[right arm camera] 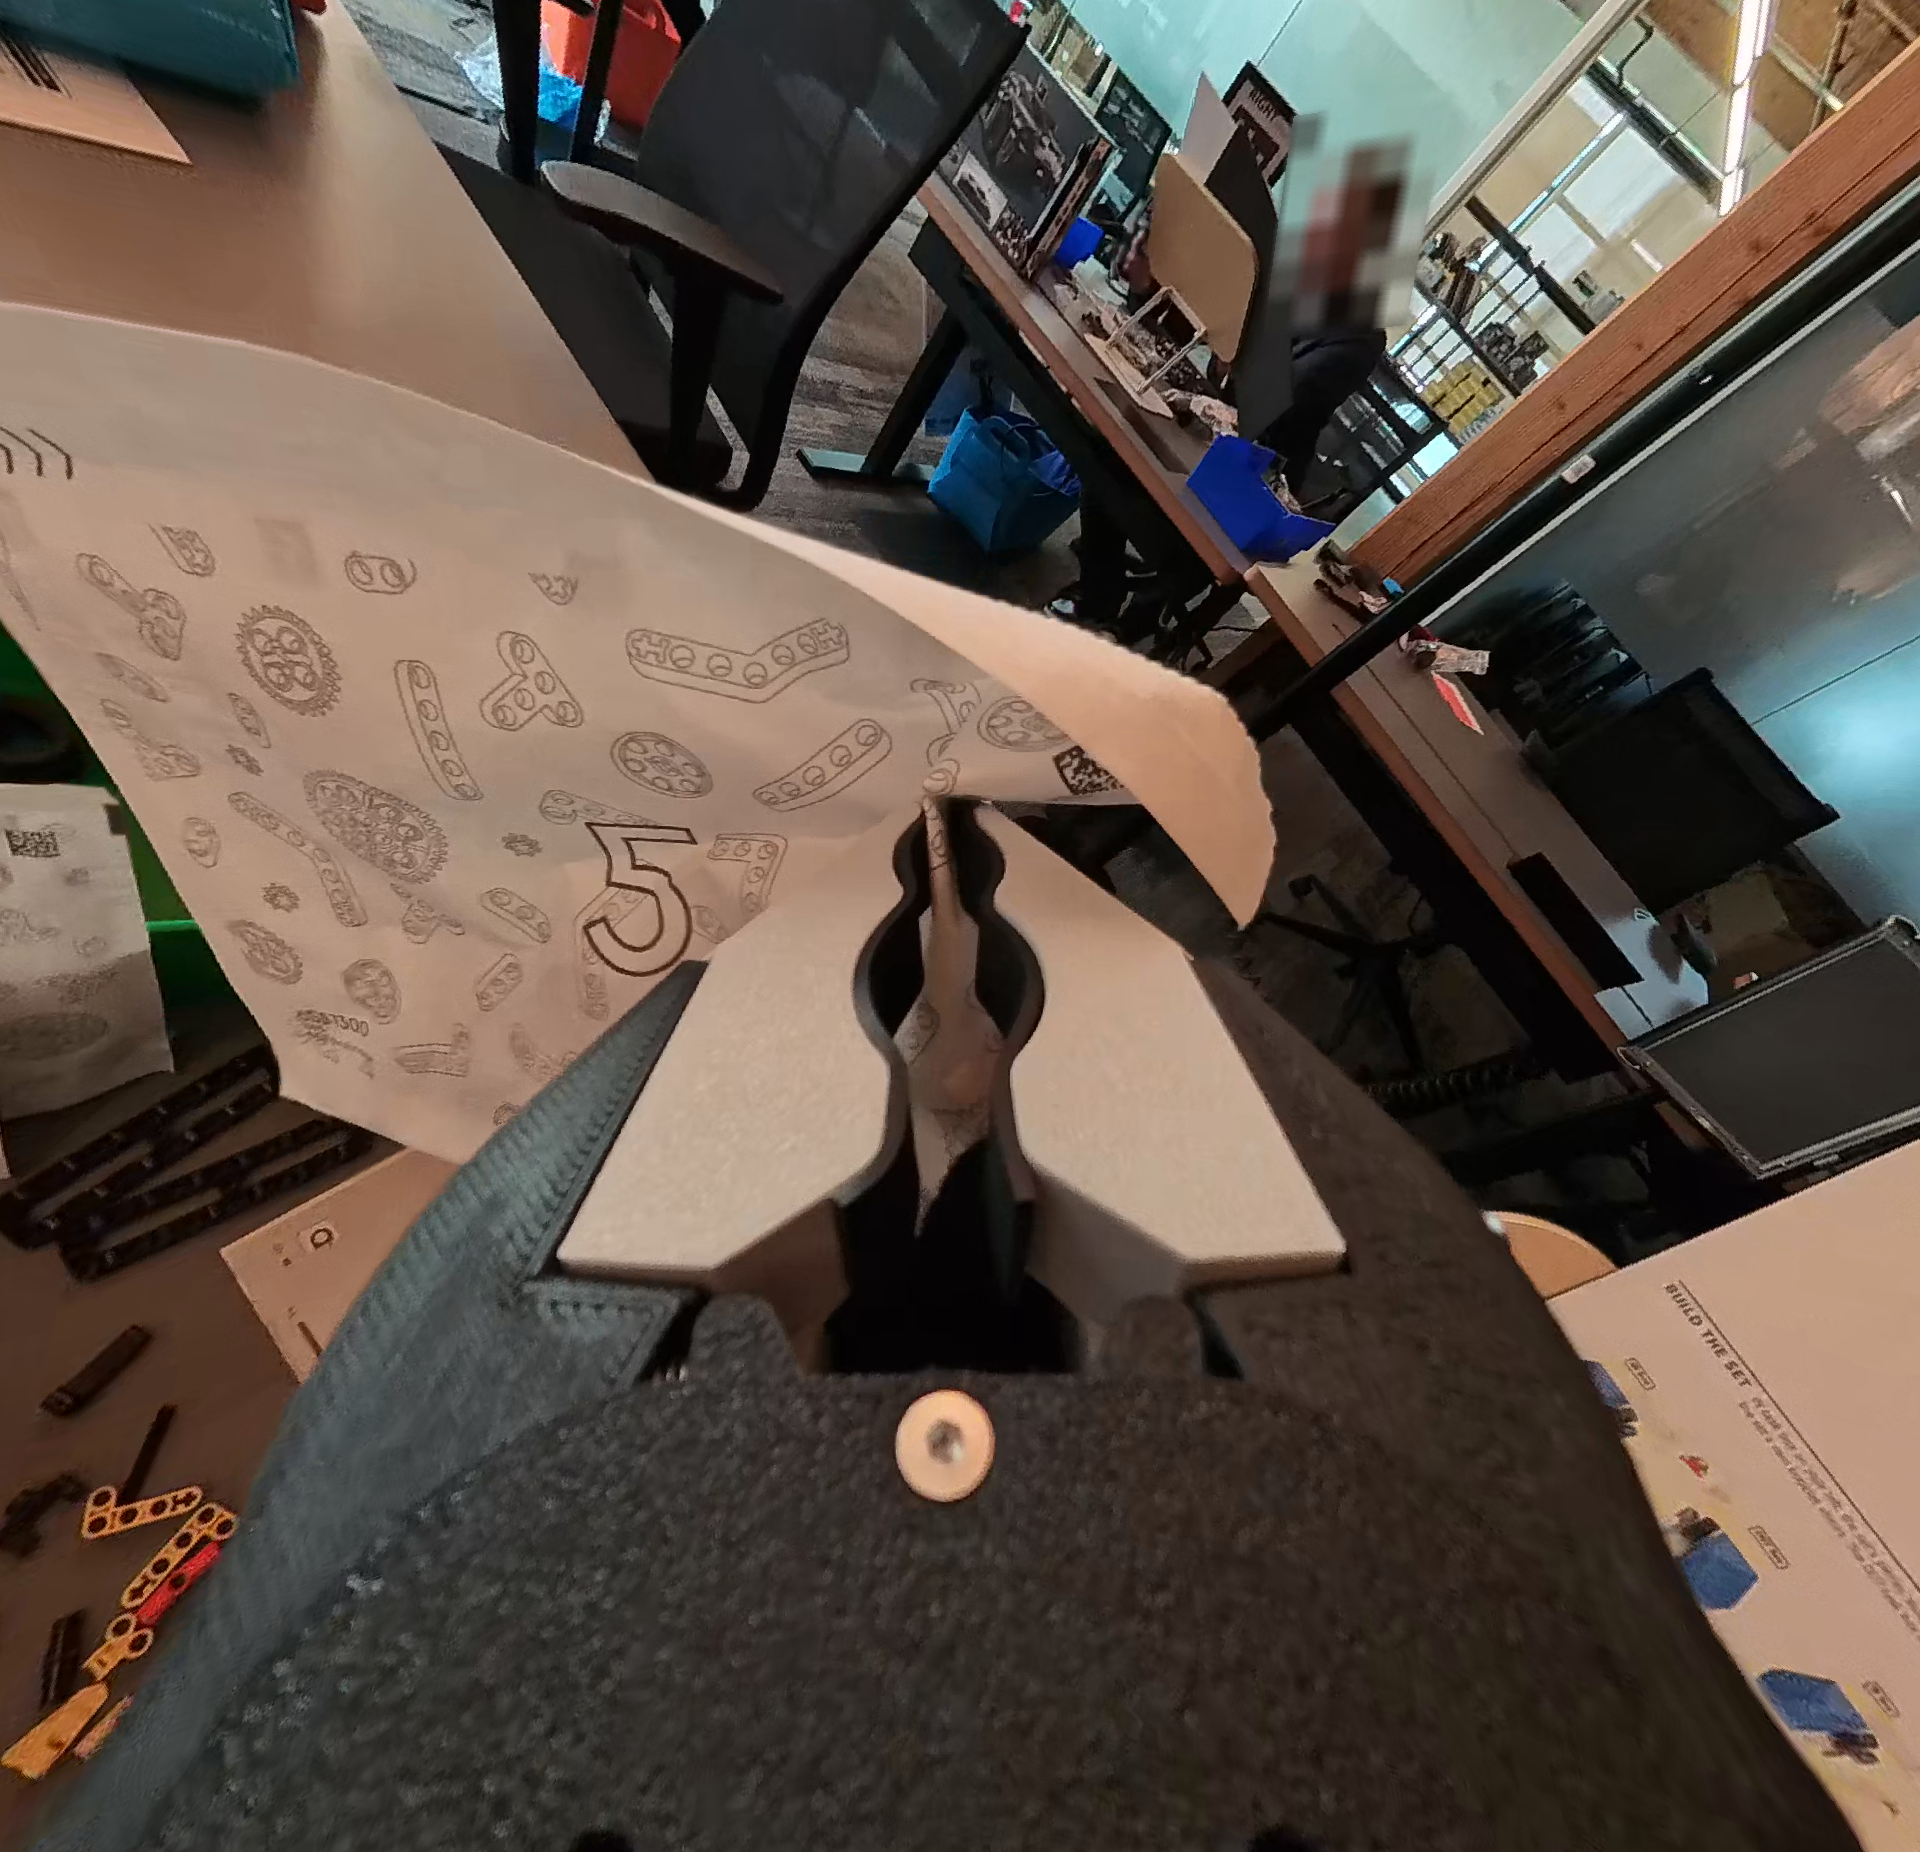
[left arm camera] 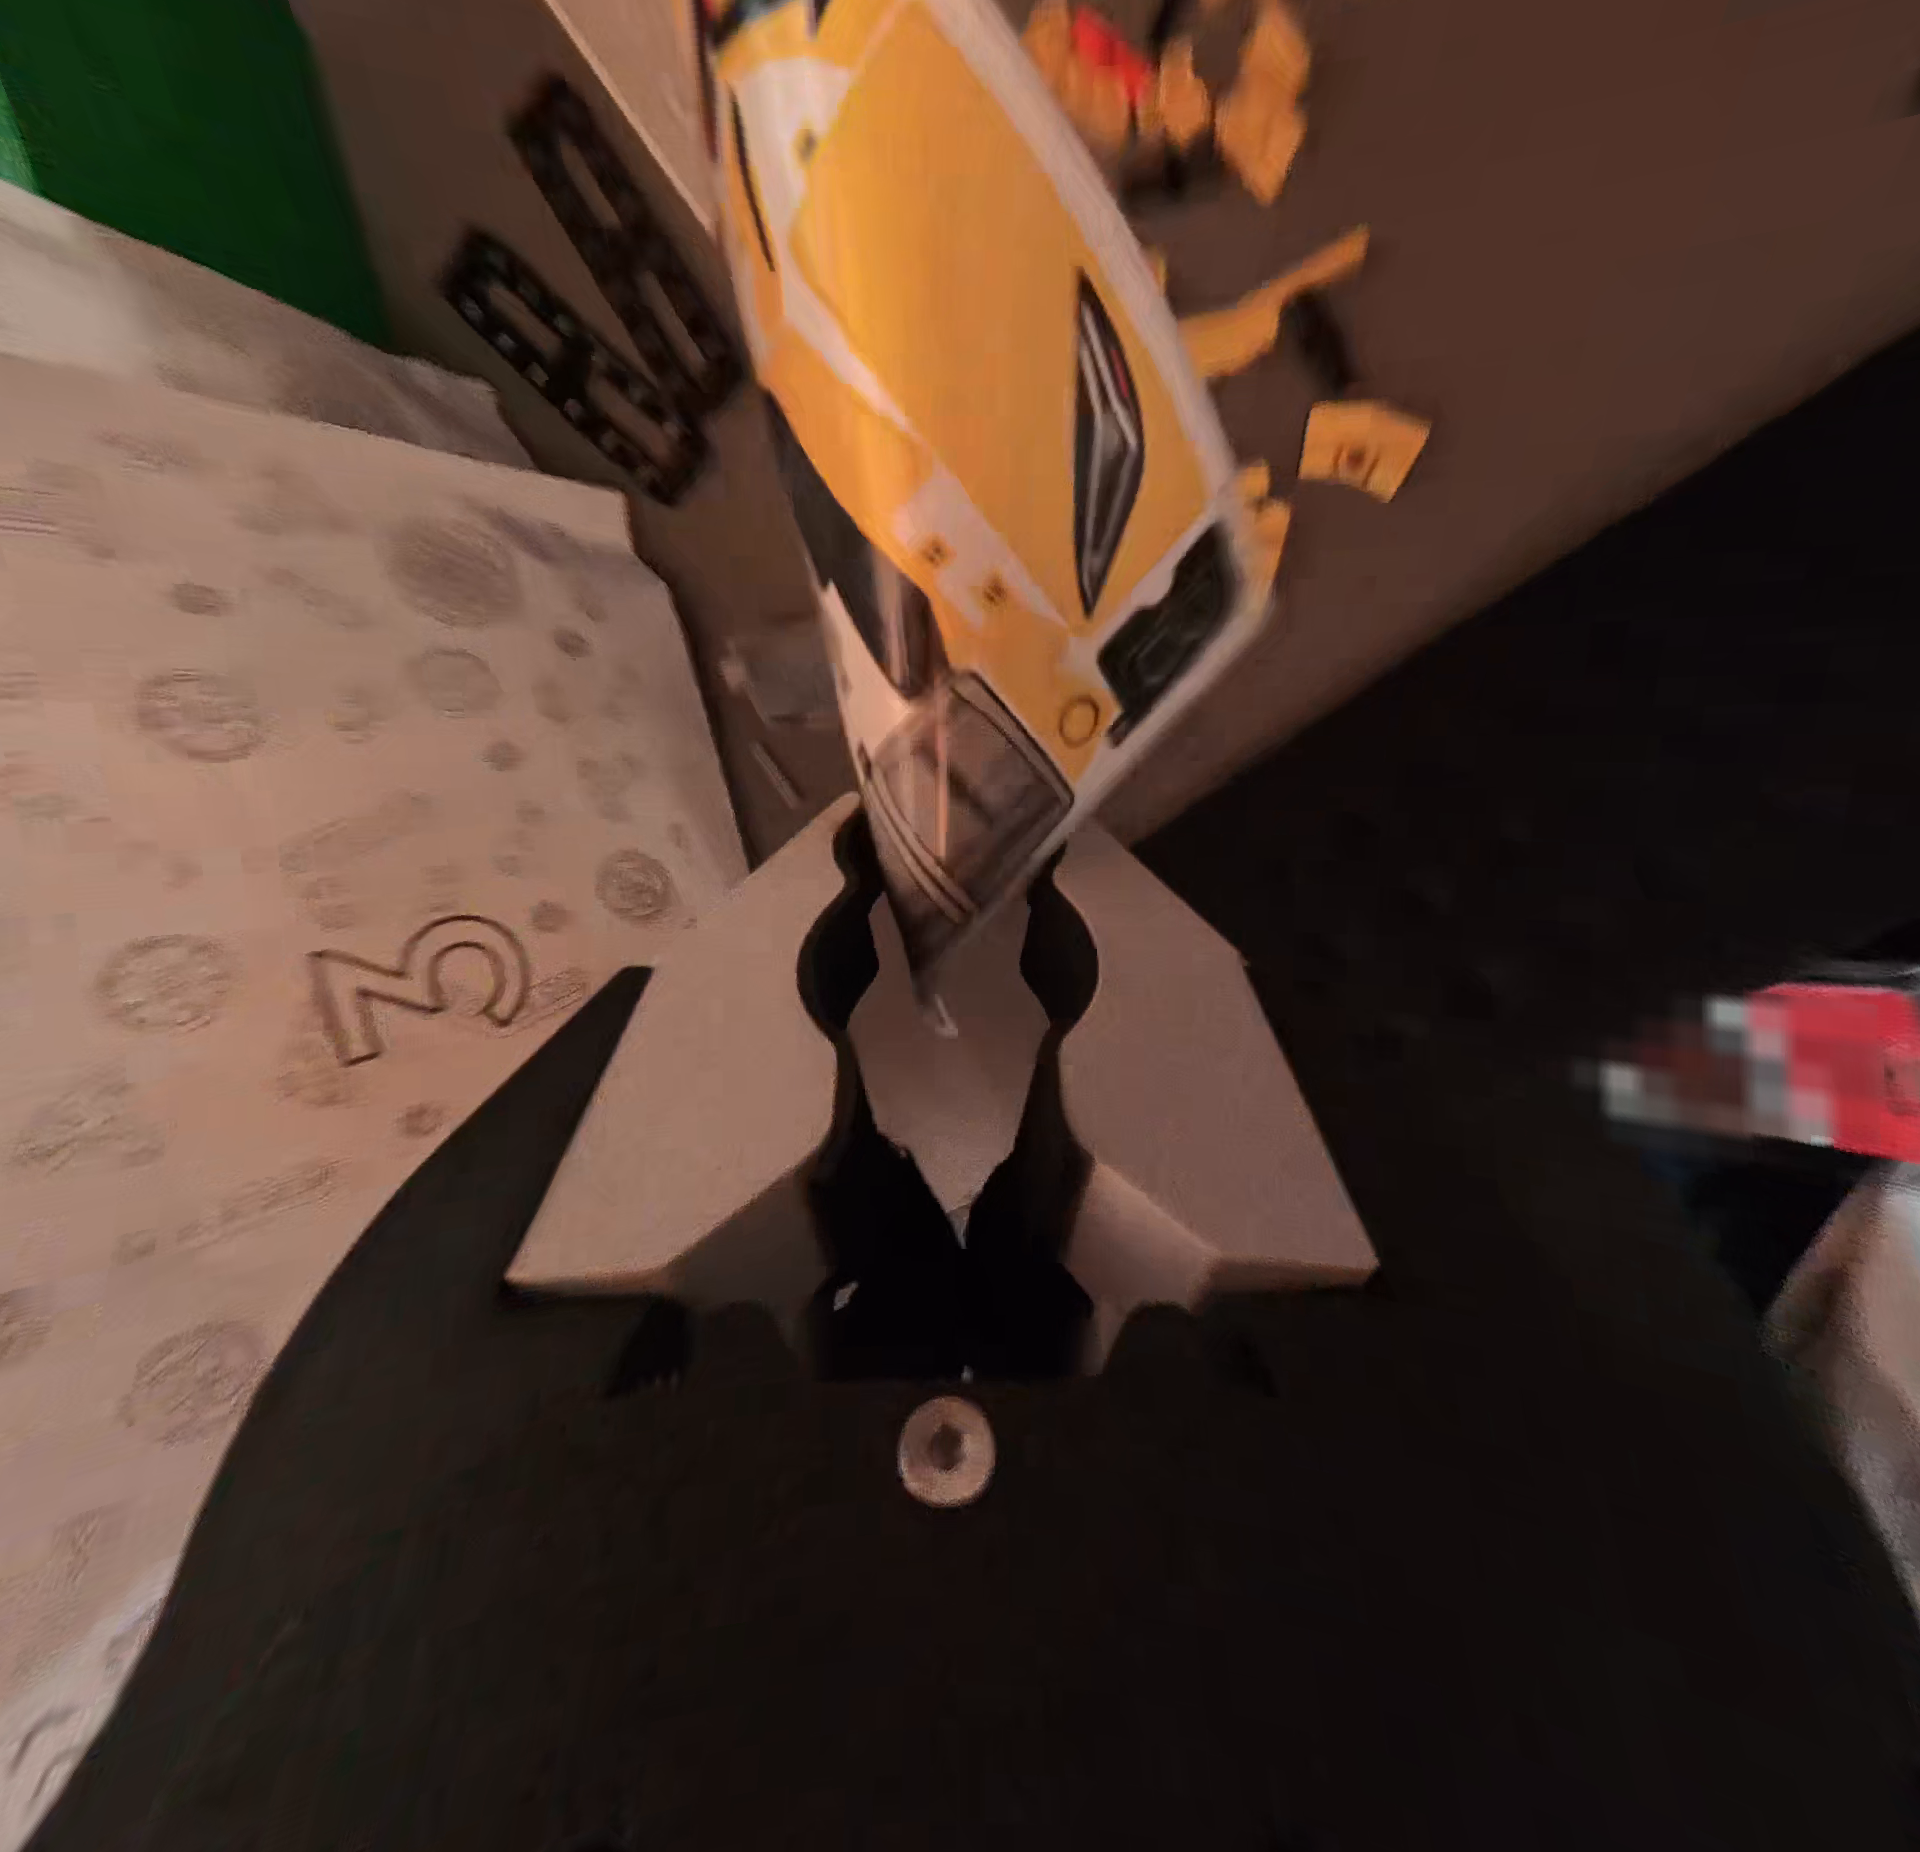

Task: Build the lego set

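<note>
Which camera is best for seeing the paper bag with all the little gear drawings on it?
The right wrist view. The white paper bag hangs there sharp and wide, pinched in the right gripper. The left wrist view shows a similar printed bag, blurred, at its left side; whether it is the same bag cannot be told.

Left wrist exposure: dim, warm cast; lower half near black from 3 to 7 o'clock.
Left wrist sharpness: heavy motion blur; yellow pieces [left arm camera: 1247, 119] at 1 o'clock smeared, paper bag [left arm camera: 260, 763] at 9 o'clock soft.
Right wrist exposure: bright daylight from glazing [right arm camera: 1662, 140] at 1 o'clock.
Right wrist sharpness: mostly crisp; paper bag [right arm camera: 468, 742] shadowed underneath.
Distortion: wide-angle bending at edges, both views.
Overlays: mosaic patches present.
</note>
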The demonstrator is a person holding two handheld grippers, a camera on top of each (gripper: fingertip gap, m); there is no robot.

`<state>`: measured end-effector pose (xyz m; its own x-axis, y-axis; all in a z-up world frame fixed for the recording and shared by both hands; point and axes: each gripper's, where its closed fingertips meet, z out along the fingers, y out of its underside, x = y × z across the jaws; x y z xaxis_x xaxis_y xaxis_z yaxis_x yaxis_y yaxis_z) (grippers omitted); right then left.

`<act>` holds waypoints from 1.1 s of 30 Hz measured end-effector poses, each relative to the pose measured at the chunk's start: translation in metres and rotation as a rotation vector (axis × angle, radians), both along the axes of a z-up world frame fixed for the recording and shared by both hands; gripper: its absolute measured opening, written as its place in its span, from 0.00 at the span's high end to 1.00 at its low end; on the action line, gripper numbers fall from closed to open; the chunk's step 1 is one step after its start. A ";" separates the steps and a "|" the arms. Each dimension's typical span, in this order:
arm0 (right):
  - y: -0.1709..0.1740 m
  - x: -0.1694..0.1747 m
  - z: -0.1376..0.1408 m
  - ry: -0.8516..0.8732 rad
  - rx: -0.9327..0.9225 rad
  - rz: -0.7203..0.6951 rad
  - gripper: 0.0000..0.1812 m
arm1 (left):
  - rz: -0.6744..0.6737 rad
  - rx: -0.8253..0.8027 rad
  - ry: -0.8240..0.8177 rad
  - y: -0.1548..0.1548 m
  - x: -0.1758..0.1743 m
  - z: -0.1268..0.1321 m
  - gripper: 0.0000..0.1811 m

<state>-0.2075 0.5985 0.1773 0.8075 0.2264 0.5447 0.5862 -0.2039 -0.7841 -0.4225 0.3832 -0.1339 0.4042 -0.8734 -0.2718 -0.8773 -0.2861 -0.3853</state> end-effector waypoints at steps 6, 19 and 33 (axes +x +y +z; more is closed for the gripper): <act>-0.001 -0.008 -0.014 -0.007 -0.030 0.021 0.99 | -0.045 -0.016 0.031 -0.004 0.016 -0.027 0.78; 0.059 -0.101 0.023 0.019 0.025 0.185 0.99 | 0.140 0.166 -0.555 -0.004 -0.031 0.086 0.64; 0.138 -0.227 -0.154 0.012 -0.559 0.509 0.99 | 0.341 0.457 -0.778 0.058 -0.166 0.103 0.54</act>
<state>-0.4345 0.7361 0.0230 0.5341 0.8133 0.2309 0.7066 -0.2794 -0.6501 -0.5880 0.4415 -0.0313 0.8271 -0.5521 -0.1055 -0.2269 -0.1562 -0.9613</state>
